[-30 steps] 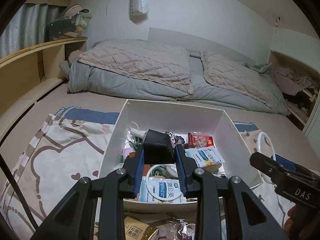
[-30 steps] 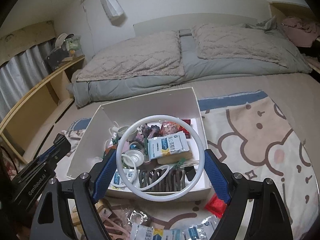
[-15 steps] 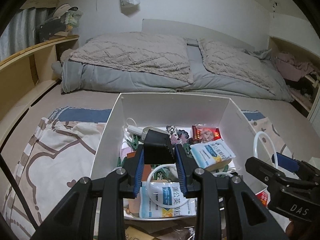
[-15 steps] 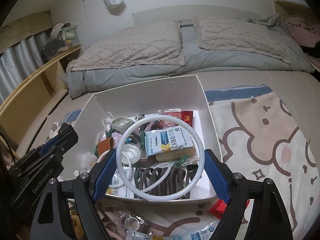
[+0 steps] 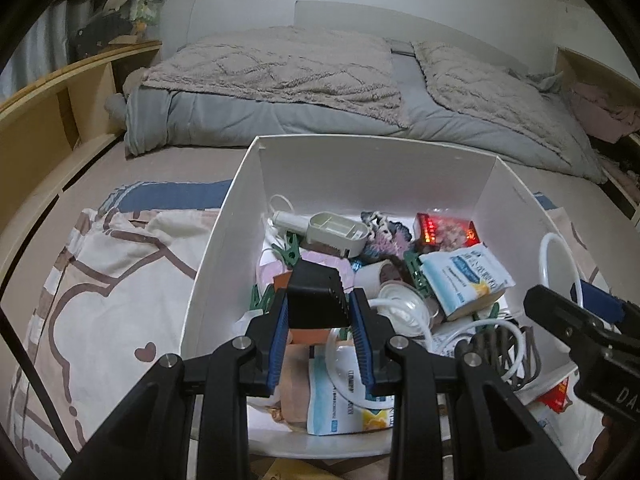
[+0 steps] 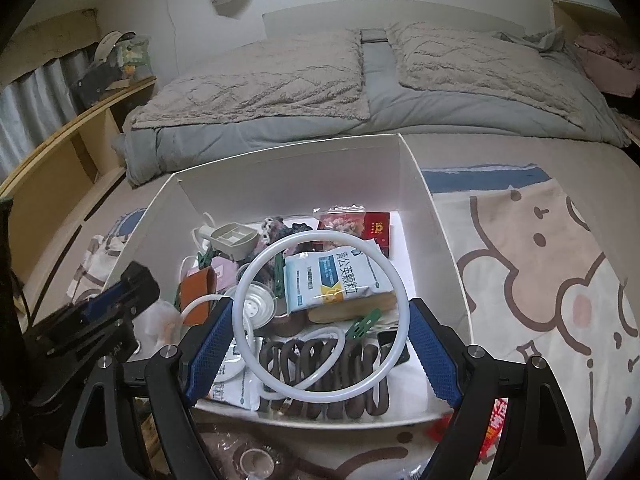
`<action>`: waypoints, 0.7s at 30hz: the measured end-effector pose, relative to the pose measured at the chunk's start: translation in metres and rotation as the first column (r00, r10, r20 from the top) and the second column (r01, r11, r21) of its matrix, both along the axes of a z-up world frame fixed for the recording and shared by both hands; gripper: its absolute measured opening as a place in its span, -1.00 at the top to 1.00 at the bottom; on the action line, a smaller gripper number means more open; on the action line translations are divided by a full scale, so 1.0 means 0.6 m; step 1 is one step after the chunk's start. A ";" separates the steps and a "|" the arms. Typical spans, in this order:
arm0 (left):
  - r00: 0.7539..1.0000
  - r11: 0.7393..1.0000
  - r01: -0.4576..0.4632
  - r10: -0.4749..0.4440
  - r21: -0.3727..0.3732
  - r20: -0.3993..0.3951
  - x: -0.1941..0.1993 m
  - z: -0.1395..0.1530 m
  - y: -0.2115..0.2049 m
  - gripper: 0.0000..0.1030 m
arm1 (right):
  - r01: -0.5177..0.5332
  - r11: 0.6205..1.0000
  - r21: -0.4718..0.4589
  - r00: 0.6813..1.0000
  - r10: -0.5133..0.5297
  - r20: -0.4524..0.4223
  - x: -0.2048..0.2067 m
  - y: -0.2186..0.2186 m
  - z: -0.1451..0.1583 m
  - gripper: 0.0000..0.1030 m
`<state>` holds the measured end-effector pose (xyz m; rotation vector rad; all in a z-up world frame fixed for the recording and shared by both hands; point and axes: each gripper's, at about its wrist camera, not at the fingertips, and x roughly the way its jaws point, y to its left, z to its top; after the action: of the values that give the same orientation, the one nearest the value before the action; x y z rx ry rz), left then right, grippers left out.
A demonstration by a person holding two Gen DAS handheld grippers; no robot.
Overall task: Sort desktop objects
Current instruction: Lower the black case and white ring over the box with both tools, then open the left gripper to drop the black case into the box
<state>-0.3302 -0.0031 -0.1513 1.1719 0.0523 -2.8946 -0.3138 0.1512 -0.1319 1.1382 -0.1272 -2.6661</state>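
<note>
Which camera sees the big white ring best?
The right wrist view: the whole white ring shows, held between the right gripper fingers over the box. The left wrist view shows only part of it, edge-on at the far right.

Left wrist view: looks forward and down along its fingers, close above the white box.
Right wrist view: same direction, close above the box's near edge.
Shared: box, bed behind it.
</note>
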 end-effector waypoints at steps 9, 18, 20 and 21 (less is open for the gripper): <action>0.999 0.999 -0.018 0.016 0.035 0.047 -0.005 -0.019 -0.001 0.42 | -0.016 1.000 0.009 1.000 0.016 0.003 -0.016 0.002 -0.009 -0.65; 0.997 0.999 -0.035 0.033 0.034 0.067 -0.005 -0.022 -0.003 -0.08 | -0.013 1.000 -0.006 1.000 0.014 0.027 -0.022 0.011 -0.015 -0.65; 0.997 0.999 -0.035 0.033 0.030 0.068 -0.004 -0.022 -0.004 -0.10 | -0.018 1.000 -0.008 0.999 0.018 0.038 -0.024 0.011 -0.016 -0.65; 0.997 0.999 -0.034 0.032 0.029 0.069 -0.003 -0.021 -0.004 -0.11 | -0.021 1.000 -0.009 0.999 0.022 0.043 -0.025 0.010 -0.015 -0.65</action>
<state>-0.3322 -0.0057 -0.1642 1.2614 0.1129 -2.8325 -0.3291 0.1572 -0.1409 1.1874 -0.1334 -2.6207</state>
